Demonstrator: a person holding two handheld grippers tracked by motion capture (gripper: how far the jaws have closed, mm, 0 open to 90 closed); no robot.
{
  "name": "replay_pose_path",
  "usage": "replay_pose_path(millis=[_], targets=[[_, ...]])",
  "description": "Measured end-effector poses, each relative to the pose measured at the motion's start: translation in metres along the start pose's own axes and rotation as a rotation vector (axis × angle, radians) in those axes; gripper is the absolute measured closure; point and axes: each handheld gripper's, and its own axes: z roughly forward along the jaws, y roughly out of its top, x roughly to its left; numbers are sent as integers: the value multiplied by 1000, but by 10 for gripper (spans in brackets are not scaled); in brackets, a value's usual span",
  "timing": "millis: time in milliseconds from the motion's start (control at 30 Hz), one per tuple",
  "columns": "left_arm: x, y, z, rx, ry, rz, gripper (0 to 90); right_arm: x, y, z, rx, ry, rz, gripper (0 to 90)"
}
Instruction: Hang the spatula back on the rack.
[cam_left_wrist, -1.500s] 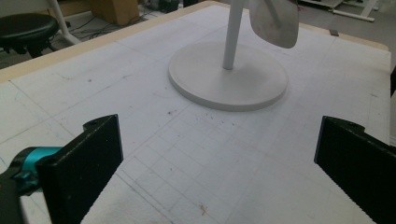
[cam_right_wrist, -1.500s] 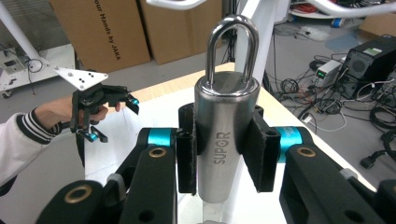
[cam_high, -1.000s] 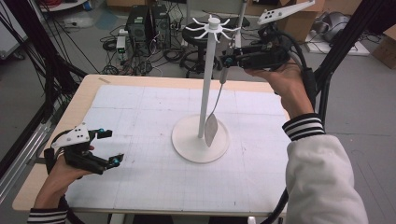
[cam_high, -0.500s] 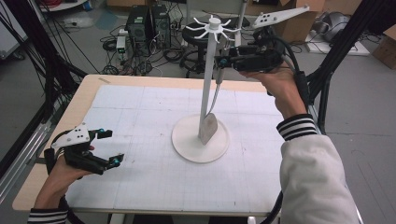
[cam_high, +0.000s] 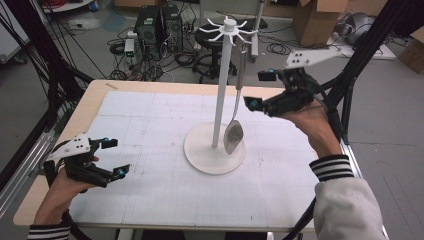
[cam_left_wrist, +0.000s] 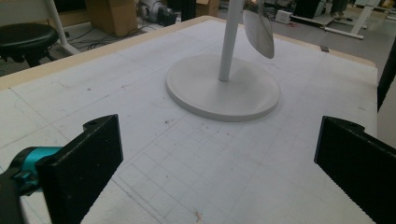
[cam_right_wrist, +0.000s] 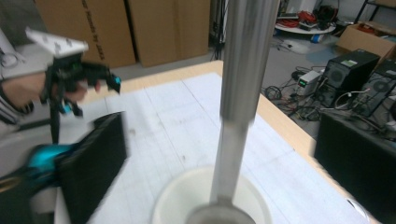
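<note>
Steel ladle (cam_high: 236, 106) hangs just beyond right gripper's (cam_high: 259, 90) parted jaws.

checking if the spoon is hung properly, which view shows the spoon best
The high view: the whole spoon hangs from a hook on the white stand. The right gripper view shows its handle close up and blurred; the left gripper view catches the bowl alone.

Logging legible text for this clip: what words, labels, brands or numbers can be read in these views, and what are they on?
None can be read with confidence.
Cardboard box, right gripper view: a line of dark print runs down its face, too blurred to read.
Small unit on the floor: a lit green display, too small to read.
Mat, stand and spoon: no text seen.
</note>
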Motion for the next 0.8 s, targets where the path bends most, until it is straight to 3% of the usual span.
replay_pose_path(millis=[133, 167, 233, 300, 333, 500, 600, 700, 800], targets=[[0, -1, 1, 1, -9, 5, 17, 8, -29, -7, -8, -23, -26, 4], [0, -2, 1, 0, -10, 7, 17, 12, -45, -10, 1, -13, -40, 4], [-1, -2, 1, -3, -16, 9, 17, 13, -53, -11, -2, -13, -43, 4], [-1, -2, 0, -7, -20, 9, 17, 14, -76, -15, -7, -8, -36, 4], [-1, -3, 0, -8, -16, 6, 17, 14, -76, -15, -7, -8, -36, 4], [-1, -6, -1, -8, -29, 11, 17, 17, -117, -17, -20, -36, 4, 4], [-1, -7, -2, -17, -38, 14, 17, 18, -131, -17, -21, -46, 13, 4], [-1, -8, -3, -17, -38, 14, 17, 20, -159, -18, -29, -86, 31, 4], [0, -10, -3, -15, -33, 9, 17, 20, -171, -18, -41, -98, 48, 4]])
